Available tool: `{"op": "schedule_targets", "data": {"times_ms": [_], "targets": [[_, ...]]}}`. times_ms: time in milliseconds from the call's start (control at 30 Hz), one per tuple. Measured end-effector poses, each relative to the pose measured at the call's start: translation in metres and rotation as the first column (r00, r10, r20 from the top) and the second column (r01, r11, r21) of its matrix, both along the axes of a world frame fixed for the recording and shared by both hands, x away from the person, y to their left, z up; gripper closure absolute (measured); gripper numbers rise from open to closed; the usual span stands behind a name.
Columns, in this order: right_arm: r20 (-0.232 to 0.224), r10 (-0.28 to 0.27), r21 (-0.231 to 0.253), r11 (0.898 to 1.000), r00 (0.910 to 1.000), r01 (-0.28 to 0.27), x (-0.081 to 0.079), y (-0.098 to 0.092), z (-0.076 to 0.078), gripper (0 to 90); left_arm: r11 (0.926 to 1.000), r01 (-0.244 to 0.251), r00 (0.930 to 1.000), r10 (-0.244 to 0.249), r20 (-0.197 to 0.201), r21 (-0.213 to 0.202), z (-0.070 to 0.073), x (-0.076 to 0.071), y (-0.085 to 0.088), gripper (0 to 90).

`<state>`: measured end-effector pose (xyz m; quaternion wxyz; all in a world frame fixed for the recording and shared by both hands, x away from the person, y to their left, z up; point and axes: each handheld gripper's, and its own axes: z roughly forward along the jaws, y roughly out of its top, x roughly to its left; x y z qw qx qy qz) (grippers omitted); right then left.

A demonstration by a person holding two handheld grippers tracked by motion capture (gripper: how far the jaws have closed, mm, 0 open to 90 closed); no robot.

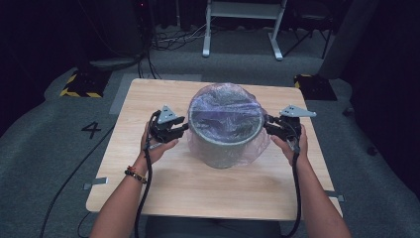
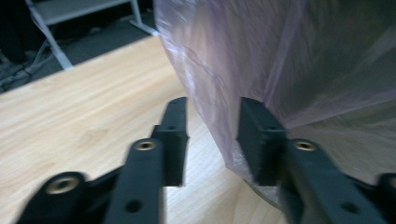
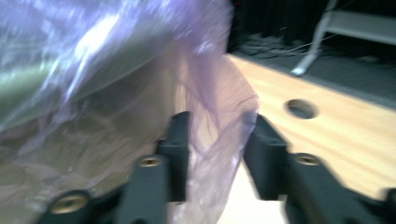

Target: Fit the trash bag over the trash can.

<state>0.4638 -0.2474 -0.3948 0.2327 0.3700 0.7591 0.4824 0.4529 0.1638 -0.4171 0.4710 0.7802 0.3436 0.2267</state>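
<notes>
Behind table [image 1: 148, 89]: perhaps a rack [image 1: 242, 25].

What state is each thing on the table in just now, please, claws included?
Bucket: upright on the table, rim and outer wall covered by the bag.
Plastic bag: pale purple, see-through, draped over the bucket, its edge hanging loose down the side.
Left claw: open, the bag's edge between its jaws, not pinched.
Right claw: open, a loose fold of the bag between its jaws.
Table: bearing the bucket.
</notes>
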Motion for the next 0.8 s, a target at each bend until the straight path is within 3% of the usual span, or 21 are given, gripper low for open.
{"op": "schedule_targets", "data": {"times_ms": [67,200,300,400,433,467,500,567,600,633,667,800], "targets": [[0.017,-0.026,-0.004,1.000,0.9995,0.026,-0.002,-0.006,0.006,55.8,0.9996,-0.006,1.0000,0.006,0.002,-0.027,0.004,-0.003,0.007,53.9],[0.066,0.003,-0.002,1.000,0.9978,-0.003,-0.010,-0.022,0.018,39.8,0.9980,0.002,0.9995,0.000,0.031,-0.063,0.013,-0.013,0.021,42.5],[0.101,0.037,0.019,0.999,0.9942,-0.039,-0.015,-0.031,0.028,37.1,0.9955,0.020,0.9983,-0.015,0.056,-0.092,0.020,-0.020,0.027,39.3],[0.123,0.065,0.032,0.997,0.9903,-0.069,-0.018,-0.035,0.034,36.7,0.9948,0.035,0.9974,-0.029,0.066,-0.095,0.024,-0.027,0.027,36.0],[0.142,0.109,0.048,0.992,0.9839,-0.117,-0.022,-0.035,0.039,36.9,0.9931,0.066,0.9956,-0.059,0.072,-0.097,0.025,-0.032,0.026,34.5],[0.142,0.109,0.048,0.992,0.9839,-0.117,-0.022,-0.035,0.039,36.9,0.9913,0.086,0.9943,-0.079,0.072,-0.099,0.025,-0.037,0.025,34.5],[0.162,0.124,0.032,0.991,0.9789,-0.131,-0.023,-0.032,0.045,36.8,0.9901,0.104,0.9929,-0.098,0.067,-0.094,0.024,-0.042,0.023,31.7],[0.160,0.133,0.029,0.990,0.9780,-0.140,-0.024,-0.031,0.047,37.0,0.9877,0.141,0.9877,-0.136,0.076,-0.067,0.021,-0.055,0.016,30.6],[0.167,0.160,-0.005,0.987,0.9730,-0.161,-0.023,-0.023,0.053,36.6,0.9859,0.162,0.9848,-0.158,0.071,-0.044,0.016,-0.064,0.010,29.1],[0.167,0.160,-0.005,0.987,0.9730,-0.161,-0.023,-0.023,0.053,36.6,0.9859,0.162,0.9848,-0.158,0.071,-0.044,0.016,-0.064,0.010,27.1],[0.170,0.190,-0.012,0.982,0.9670,-0.191,-0.021,-0.016,0.058,36.7,0.9800,0.193,0.9804,-0.190,0.052,-0.049,0.009,-0.074,0.004,25.6],[0.159,0.208,-0.028,0.978,0.9651,-0.207,-0.016,-0.006,0.063,35.8,0.9739,0.225,0.9740,-0.223,0.038,-0.034,-0.002,-0.084,-0.008,22.2]]}}
